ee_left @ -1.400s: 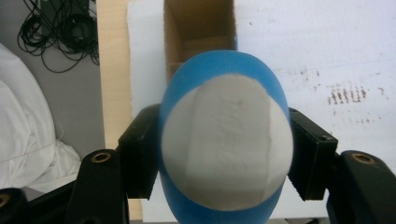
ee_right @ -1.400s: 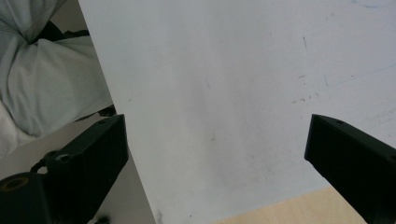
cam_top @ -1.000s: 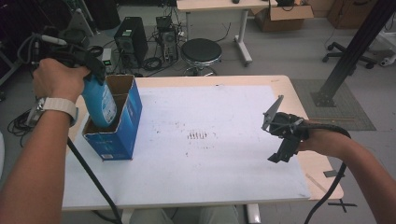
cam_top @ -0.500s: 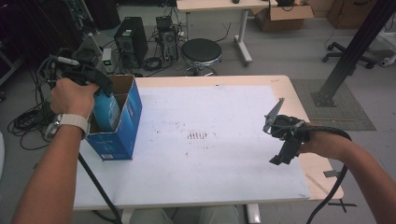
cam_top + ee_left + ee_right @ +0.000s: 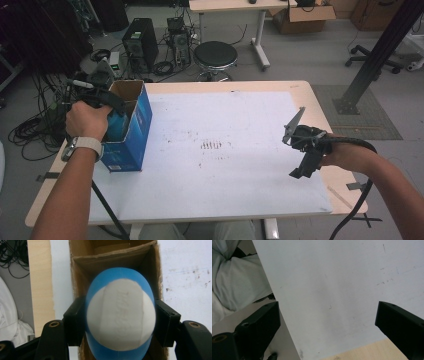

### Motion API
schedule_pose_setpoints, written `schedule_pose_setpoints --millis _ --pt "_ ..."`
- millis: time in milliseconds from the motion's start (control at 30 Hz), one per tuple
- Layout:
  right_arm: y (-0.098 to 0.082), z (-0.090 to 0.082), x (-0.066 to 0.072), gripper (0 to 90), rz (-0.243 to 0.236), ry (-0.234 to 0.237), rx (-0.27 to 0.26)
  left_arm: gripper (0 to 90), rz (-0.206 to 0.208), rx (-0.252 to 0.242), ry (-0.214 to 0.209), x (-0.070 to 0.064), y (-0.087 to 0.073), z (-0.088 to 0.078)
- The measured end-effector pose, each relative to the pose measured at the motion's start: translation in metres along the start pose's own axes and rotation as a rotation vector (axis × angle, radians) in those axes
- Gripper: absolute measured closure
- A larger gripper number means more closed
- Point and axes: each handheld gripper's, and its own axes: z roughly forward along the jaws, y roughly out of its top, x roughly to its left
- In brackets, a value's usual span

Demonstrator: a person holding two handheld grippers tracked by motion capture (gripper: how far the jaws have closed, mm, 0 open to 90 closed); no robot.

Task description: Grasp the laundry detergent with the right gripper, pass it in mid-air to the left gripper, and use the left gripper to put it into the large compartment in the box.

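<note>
Lowered since the earlier frame, the left claw clamps a smooth blue-and-white rounded plastic bottle inside the open blue cardboard box at the bench's left edge. It should sink straight between the stiff brown walls before release; the right claw hangs open, empty.

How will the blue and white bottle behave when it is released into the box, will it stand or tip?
The bottle may tip: its end looks rounded and domed, and it seems tall for the box. The narrow cardboard walls would probably catch it and keep it nearly upright. Its smooth surface looks slippery, yet the left tongs clamp both sides, so it likely holds until release.
</note>
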Motion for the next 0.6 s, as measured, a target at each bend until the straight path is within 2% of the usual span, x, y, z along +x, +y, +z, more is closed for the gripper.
schedule_pose_setpoints --millis 200,333,600 --pt "0.000 0.002 0.000 6.0 0.005 0.002 0.001 38.1 -0.005 0.008 -0.004 0.001 -0.004 0.013" --pt "0.002 0.003 0.000 6.0 0.005 0.002 0.004 38.1 0.010 0.022 0.001 0.000 -0.006 0.021" --pt "0.004 0.003 0.000 6.0 0.003 0.004 0.003 38.1 0.014 0.038 -0.011 0.000 -0.010 0.033"
